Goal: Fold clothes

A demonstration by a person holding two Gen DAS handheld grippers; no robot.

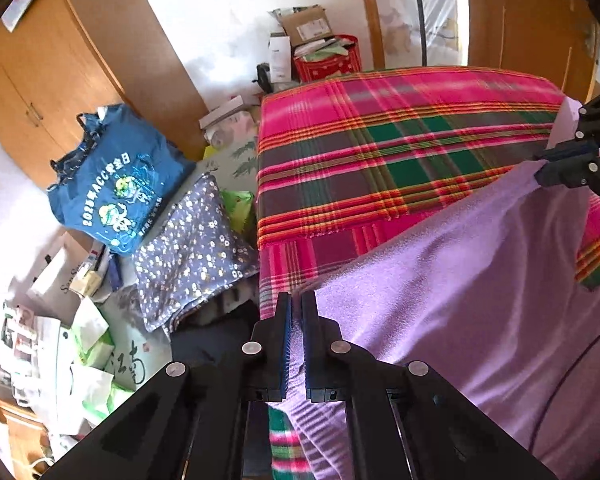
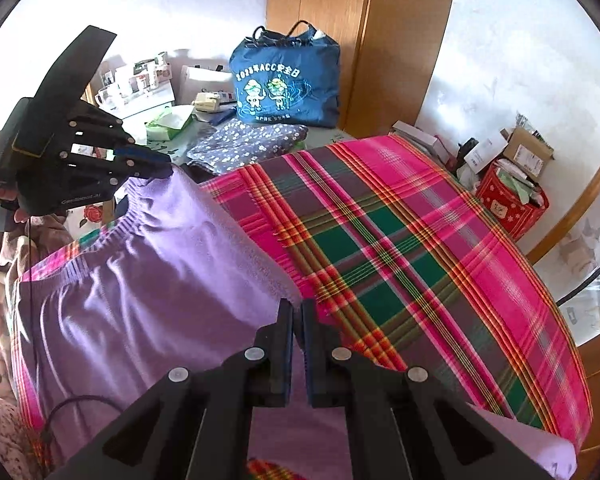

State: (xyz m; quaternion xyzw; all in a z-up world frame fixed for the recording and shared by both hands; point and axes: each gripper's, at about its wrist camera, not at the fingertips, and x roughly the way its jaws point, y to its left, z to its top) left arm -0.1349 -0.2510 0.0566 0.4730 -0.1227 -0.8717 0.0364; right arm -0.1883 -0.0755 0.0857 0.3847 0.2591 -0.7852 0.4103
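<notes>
A lilac garment (image 1: 460, 280) with an elastic waistband lies across a pink, green and red plaid blanket (image 1: 400, 140) on a bed. My left gripper (image 1: 296, 308) is shut on one edge of the lilac garment, lifting it. In the right wrist view the same lilac garment (image 2: 140, 280) hangs between both grippers; my right gripper (image 2: 297, 312) is shut on its other corner. The left gripper (image 2: 160, 164) shows at the upper left, pinching the waistband end. The right gripper (image 1: 548, 164) appears at the right edge of the left wrist view, clamped on the cloth.
A blue printed tote bag (image 1: 116, 180) and a folded floral cloth (image 1: 192, 256) sit beside the bed, with boxes and papers (image 1: 60, 320) heaped nearby. A red tin (image 1: 328, 60) and cartons stand past the bed's far end. Wooden wardrobes (image 2: 320, 20) line the wall.
</notes>
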